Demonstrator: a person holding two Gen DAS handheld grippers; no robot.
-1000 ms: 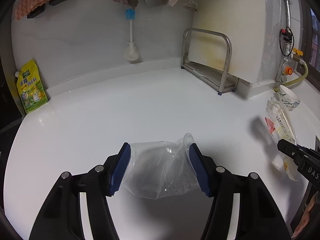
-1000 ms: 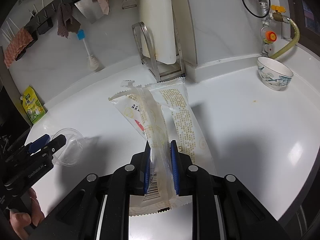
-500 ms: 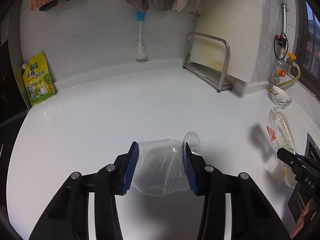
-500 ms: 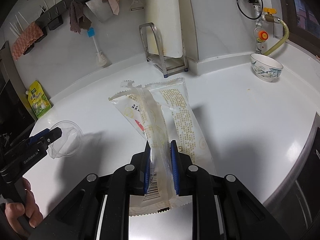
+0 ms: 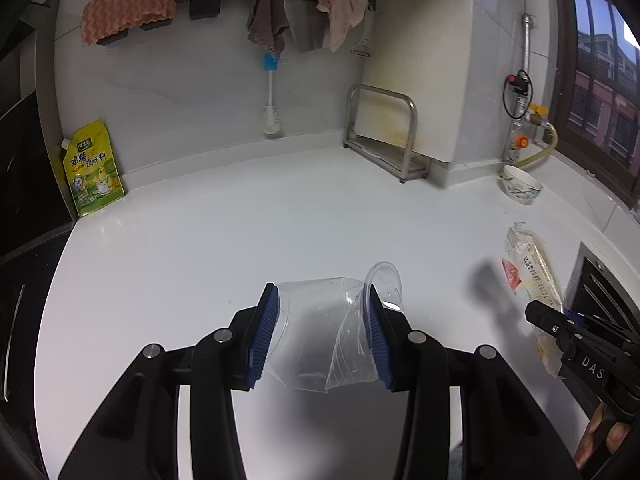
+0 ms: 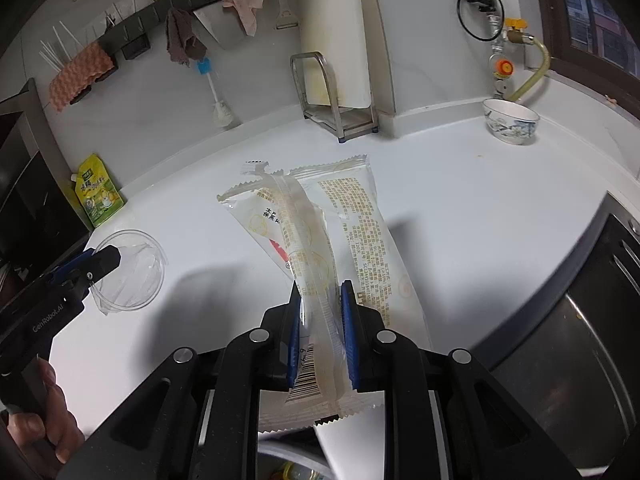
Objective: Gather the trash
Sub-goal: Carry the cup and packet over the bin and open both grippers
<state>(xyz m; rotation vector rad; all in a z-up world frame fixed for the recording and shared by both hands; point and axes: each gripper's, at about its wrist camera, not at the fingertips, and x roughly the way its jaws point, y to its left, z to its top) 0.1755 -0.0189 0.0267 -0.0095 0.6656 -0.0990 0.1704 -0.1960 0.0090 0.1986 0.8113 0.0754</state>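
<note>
My left gripper [image 5: 320,332] is shut on a crushed clear plastic cup [image 5: 320,320] and holds it above the white counter [image 5: 240,220]. The cup also shows in the right wrist view [image 6: 128,272], with the left gripper [image 6: 90,266] at the left edge. My right gripper [image 6: 320,336] is shut on a long clear snack wrapper [image 6: 312,232] with printed text, held up above the counter [image 6: 480,208]. In the left wrist view the wrapper [image 5: 528,272] hangs from the right gripper [image 5: 556,324] at the right.
A yellow-green seasoning pouch [image 5: 92,168] leans on the back wall at left. A metal rack [image 5: 384,136] holds a white cutting board. A patterned bowl [image 5: 520,184] sits near the gas hose. A brush [image 5: 272,112] hangs on the wall. A dark sink edge [image 6: 580,300] lies at right.
Both grippers have risen and drawn back from the counter with their loads. The left jaws have squeezed the cup narrower.
</note>
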